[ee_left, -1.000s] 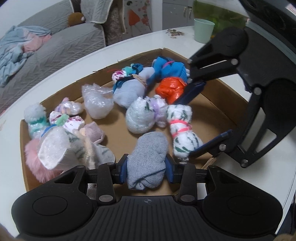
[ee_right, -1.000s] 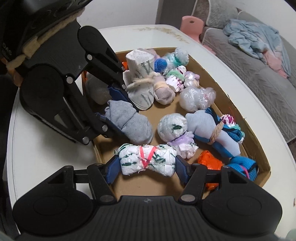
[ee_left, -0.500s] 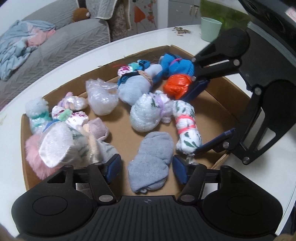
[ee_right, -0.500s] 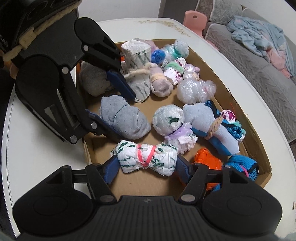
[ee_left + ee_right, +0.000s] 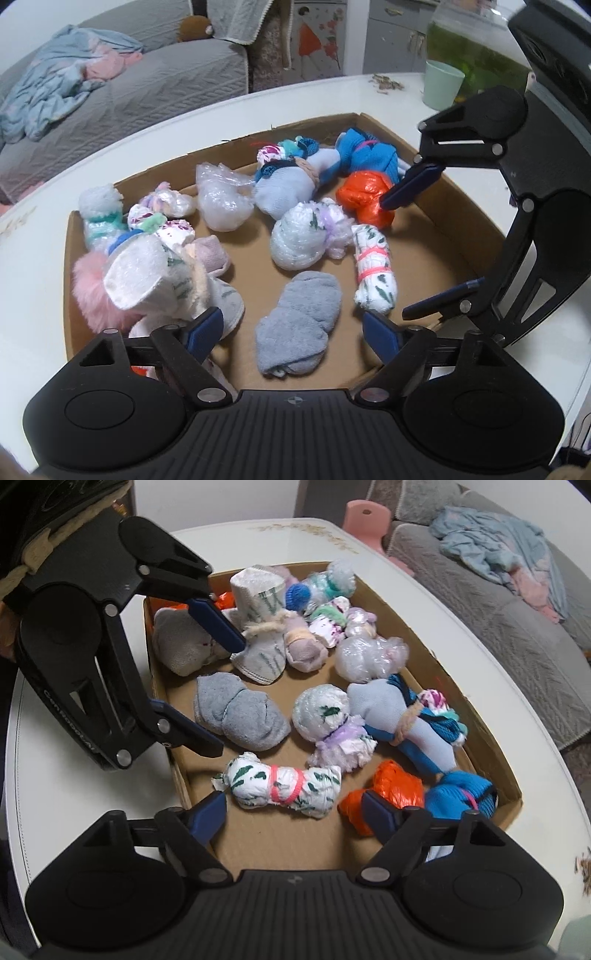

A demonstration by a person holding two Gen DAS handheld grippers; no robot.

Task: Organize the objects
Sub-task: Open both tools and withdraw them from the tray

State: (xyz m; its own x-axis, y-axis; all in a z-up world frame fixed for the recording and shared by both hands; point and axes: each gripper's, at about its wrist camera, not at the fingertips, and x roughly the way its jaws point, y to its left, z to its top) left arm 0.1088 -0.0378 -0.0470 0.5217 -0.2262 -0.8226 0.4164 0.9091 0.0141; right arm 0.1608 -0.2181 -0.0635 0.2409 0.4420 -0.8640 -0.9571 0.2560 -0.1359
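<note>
My left gripper point(image 5: 291, 334), jaws just opened, straddles the grey sock roll point(image 5: 299, 323) without touching it, my right gripper point(image 5: 295, 810), likewise just spread, stands clear of the white leaf-print bundle point(image 5: 282, 784), both lying on the cardboard tray point(image 5: 491, 738) floor.

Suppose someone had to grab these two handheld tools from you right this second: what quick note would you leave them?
Left gripper: jaws have just been opening, now apart; the grey sock bundle lies between them, pads clear of it.
Right gripper: jaws have just been opening too, now clear of the white leaf-print bundle with its pink band.
Both bundles rest on the floor of the cardboard box, near its close edge, beside the orange bundle and the other rolled items.
Done: these two are set down in the box.
Left: nothing else waits on the table in view; lift both grippers clear.
</note>
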